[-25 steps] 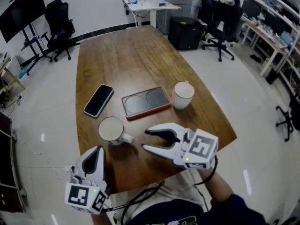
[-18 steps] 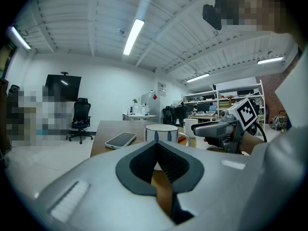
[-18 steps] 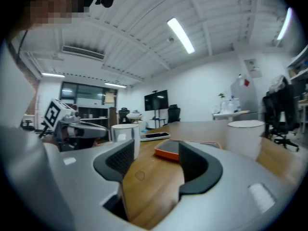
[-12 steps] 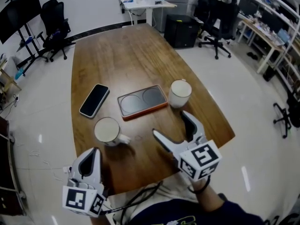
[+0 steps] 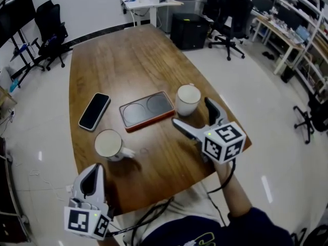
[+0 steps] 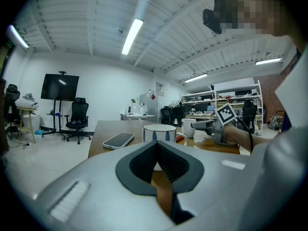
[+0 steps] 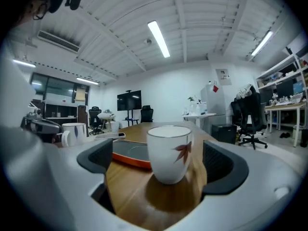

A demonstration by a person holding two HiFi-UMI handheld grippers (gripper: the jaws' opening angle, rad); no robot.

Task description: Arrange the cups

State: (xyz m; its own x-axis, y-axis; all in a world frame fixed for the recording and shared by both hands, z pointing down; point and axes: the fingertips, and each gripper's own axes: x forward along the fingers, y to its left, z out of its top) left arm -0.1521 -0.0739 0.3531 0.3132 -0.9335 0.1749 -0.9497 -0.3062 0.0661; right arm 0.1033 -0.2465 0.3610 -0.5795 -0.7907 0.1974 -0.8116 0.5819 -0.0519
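Observation:
A white cup with a red leaf (image 5: pixel 187 99) stands on the wooden table (image 5: pixel 128 60), right of a dark tray with an orange rim (image 5: pixel 147 109). My right gripper (image 5: pixel 192 111) points at this cup. Its jaws have just been opening and stand wide. In the right gripper view the leaf cup (image 7: pixel 169 153) sits between the pads of the right gripper (image 7: pixel 161 166), touching neither. A white handled mug with blue stripes (image 5: pixel 109 145) stands near the front left. My left gripper (image 5: pixel 93 176) is shut and empty at the table's near edge, aimed at the striped mug (image 6: pixel 160 133).
A black phone (image 5: pixel 94 110) lies left of the tray. The table's right edge runs close beside the leaf cup. Office chairs (image 5: pixel 228 14), a small white desk (image 5: pixel 148 4) and shelving (image 5: pixel 292 29) stand around the table on the pale floor.
My right gripper swung from pointing left, toward the mug, round to the right and forward to the leaf cup, and its jaws opened wide. The left gripper stayed where it was.

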